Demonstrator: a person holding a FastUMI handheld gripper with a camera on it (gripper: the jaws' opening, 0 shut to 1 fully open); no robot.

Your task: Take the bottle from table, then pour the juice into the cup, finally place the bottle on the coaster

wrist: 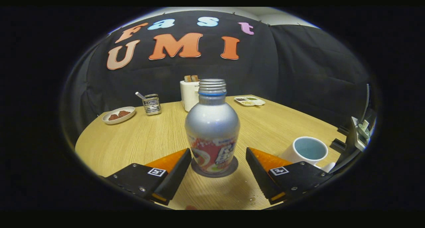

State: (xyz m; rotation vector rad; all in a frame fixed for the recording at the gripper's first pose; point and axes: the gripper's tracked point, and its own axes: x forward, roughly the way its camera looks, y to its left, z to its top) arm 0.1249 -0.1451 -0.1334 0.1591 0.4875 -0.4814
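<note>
A silver bottle (212, 128) with a red and white label and an uncapped threaded neck stands upright on a dark round coaster (231, 168) on the wooden table (139, 138). My gripper (218, 161) is open, its two black and orange fingers (174, 173) standing either side of the bottle's base with a gap on each side, touching nothing. A white cup (307, 151) with a pale blue inside stands to the right, just beyond the right finger; I cannot tell what it holds.
At the back of the table stand a white toaster (189, 94) with bread, a metal holder (151, 104) with a utensil, a plate (118, 115) of brown food at the left and a divided dish (249, 101) at the right. Equipment (358, 131) juts in beyond the table's right edge.
</note>
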